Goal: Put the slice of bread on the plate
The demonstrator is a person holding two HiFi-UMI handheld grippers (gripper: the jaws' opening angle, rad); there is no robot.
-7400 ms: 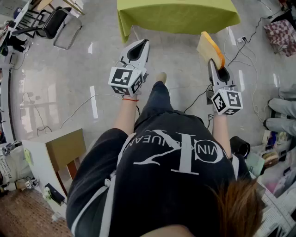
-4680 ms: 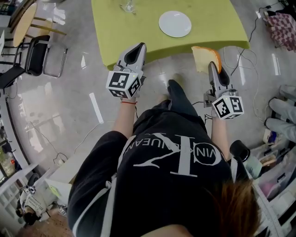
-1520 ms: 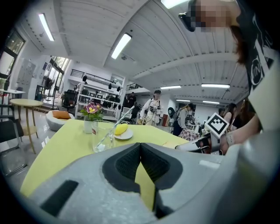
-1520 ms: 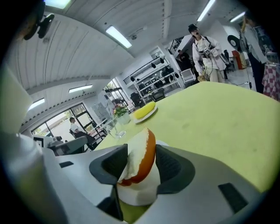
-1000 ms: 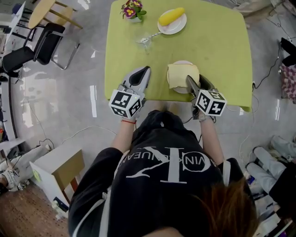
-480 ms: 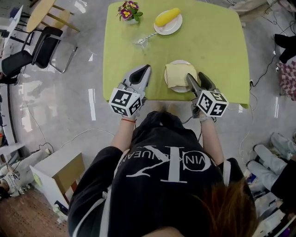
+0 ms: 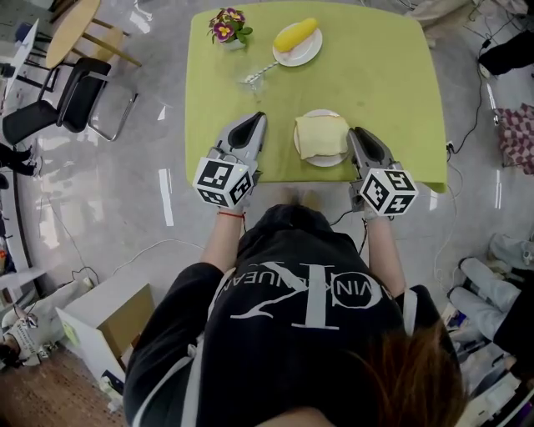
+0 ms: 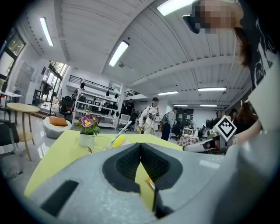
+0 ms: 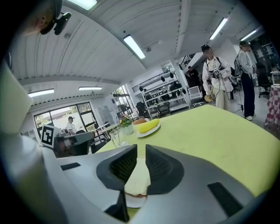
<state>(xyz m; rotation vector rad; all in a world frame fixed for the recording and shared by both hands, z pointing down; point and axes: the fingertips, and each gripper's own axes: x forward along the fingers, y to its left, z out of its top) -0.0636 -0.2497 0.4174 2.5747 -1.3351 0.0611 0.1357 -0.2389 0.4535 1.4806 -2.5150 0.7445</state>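
Now that slice of bread lies flat on the plate, right gripper has let go & sits just right of plate, jaws closing w/ nothing btwn; left gripper left of plate, jaws together; task looks done.

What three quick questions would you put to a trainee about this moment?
1. True or false: the slice of bread lies on the near plate.
2. What sits on the far plate? A) a yellow food item B) a second bread slice C) nothing
3. What stands at the far left corner of the green table?
Key: 1 true; 2 A; 3 a small pot of flowers.
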